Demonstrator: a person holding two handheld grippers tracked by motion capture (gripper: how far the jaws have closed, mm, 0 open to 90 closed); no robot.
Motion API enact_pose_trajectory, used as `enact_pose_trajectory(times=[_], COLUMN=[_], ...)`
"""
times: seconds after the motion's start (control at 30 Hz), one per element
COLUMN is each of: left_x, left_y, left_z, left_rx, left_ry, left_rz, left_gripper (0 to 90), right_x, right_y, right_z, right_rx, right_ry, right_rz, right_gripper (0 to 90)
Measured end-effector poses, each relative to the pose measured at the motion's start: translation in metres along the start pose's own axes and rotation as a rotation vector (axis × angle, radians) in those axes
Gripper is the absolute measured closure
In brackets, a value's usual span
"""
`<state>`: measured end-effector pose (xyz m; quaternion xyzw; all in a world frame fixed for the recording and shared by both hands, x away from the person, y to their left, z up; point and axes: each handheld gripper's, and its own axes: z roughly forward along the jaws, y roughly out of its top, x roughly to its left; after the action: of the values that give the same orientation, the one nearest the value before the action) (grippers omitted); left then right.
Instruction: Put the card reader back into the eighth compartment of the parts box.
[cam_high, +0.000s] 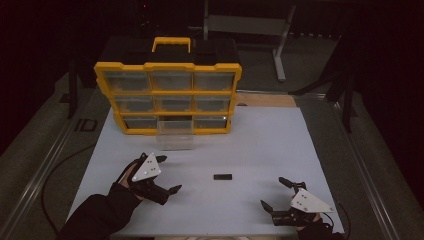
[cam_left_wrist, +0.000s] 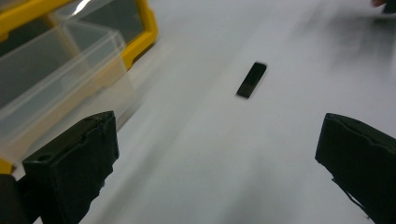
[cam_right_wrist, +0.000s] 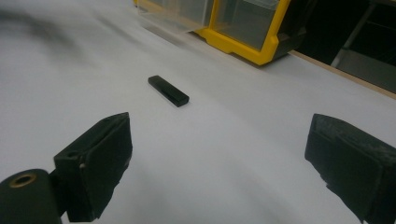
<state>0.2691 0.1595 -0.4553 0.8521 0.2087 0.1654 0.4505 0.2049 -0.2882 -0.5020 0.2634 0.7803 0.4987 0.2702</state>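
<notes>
The right claw (cam_high: 278, 192) hovered low at the near right of the white surface (cam_high: 260, 145), its jaws spread wide and empty; the left claw (cam_high: 167, 175) hung at the near left, likewise parted with nothing between its jaws. Between the two, apart from both, lay a small black stick (cam_high: 222, 176), flat, slim and rectangular with a matte finish, resting lengthwise on the smooth pale sheet. It looked like the approach stage, with the pick-up not yet made; the next move would call for lowering one claw over the stick's narrow sides and closing squarely, since so thin a piece could slip. Farther off stood a clear plastic drawer (cam_high: 174, 135), pulled out and seemingly empty, just in front of the yellow organizer (cam_high: 168, 95), a rigid cabinet with a grid of translucent drawers and a handle on top.
</notes>
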Motion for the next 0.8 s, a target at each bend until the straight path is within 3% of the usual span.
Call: enact_pose_trajectory(times=[0.8], left_x=[0.007], left_y=[0.045], left_z=[0.008], left_rx=[0.015], left_ry=[-0.055], left_rz=[0.065], left_gripper=[0.0], right_x=[0.001], right_y=[0.000], right_z=[-0.001], right_rx=[0.000], right_ry=[0.001], right_rz=[0.002], right_gripper=[7.4])
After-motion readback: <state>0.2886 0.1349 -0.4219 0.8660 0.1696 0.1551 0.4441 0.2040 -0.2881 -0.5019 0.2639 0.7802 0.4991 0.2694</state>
